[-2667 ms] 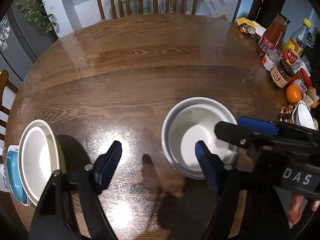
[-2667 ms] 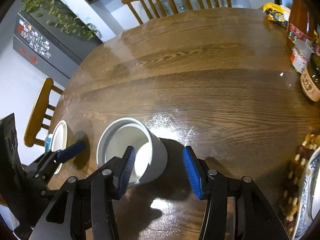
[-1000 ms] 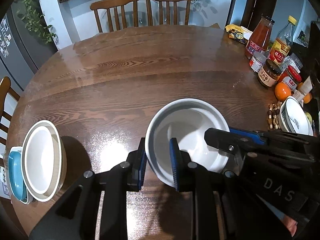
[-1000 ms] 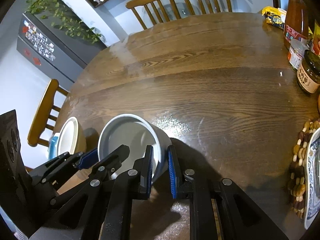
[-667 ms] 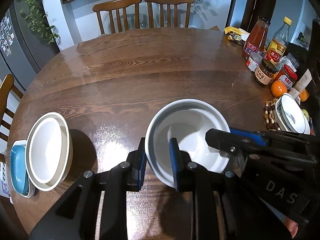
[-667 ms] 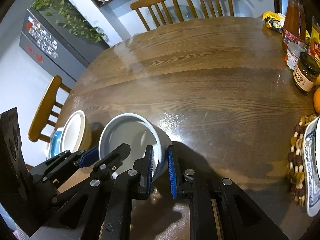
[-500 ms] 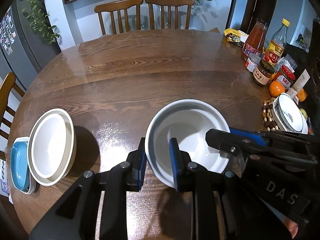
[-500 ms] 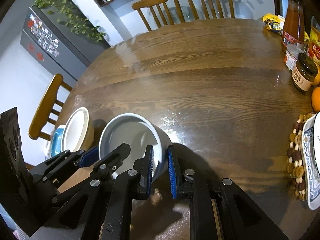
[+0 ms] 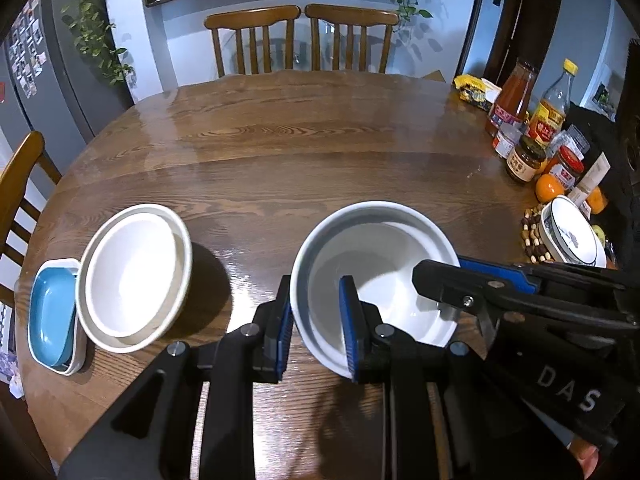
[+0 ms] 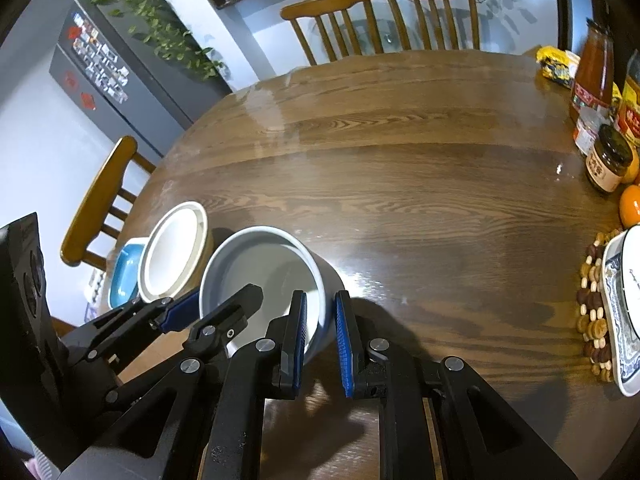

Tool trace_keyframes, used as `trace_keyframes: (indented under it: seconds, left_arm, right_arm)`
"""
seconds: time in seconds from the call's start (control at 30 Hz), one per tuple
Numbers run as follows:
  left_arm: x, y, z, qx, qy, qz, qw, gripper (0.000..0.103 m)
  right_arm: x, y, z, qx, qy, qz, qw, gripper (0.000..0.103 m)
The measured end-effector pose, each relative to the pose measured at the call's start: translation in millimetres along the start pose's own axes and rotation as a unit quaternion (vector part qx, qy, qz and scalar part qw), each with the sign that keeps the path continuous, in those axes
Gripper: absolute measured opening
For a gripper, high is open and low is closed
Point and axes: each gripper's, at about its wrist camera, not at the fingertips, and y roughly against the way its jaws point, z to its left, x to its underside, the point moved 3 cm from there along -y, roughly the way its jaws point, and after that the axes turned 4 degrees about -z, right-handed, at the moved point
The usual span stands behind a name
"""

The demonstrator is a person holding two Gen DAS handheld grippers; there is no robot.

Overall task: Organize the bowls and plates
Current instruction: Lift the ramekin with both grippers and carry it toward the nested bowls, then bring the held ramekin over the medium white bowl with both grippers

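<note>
A deep white bowl with a grey-blue rim is held above the round wooden table. My left gripper is shut on its left rim and my right gripper is shut on its right rim. To the left, a cream bowl holding a white plate sits near the table's left edge, also in the right wrist view. A blue dish in a white tray lies just left of it.
Sauce bottles, jars and oranges crowd the table's right edge. A blue-patterned bowl sits on a beaded trivet there. Wooden chairs stand at the far side and one at the left.
Both grippers closed on the white bowl's rim and lifted it. They have carried it left, so the cream bowl now appears closer.
</note>
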Motion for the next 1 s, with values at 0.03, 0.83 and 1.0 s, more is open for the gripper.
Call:
trace_keyframes:
  seconds: [0.03, 0.83, 1.0]
  left_arm:
    - [0, 2, 5, -0.001, 0.003, -0.002, 1.0000, 0.020]
    - [-2, 30, 131, -0.050, 0.063, -0.029, 0.9964, 0.019]
    - [0, 30, 145, -0.050, 0.067, -0.026, 0.9962, 0.019]
  right_arm:
    - [0, 0, 5, -0.001, 0.003, -0.001, 1.000, 0.018]
    - [-18, -44, 134, -0.040, 0.070, 0.005, 0.997, 0.018]
    - [-19, -52, 148, -0.039, 0.074, 0.010, 0.996, 0.018]
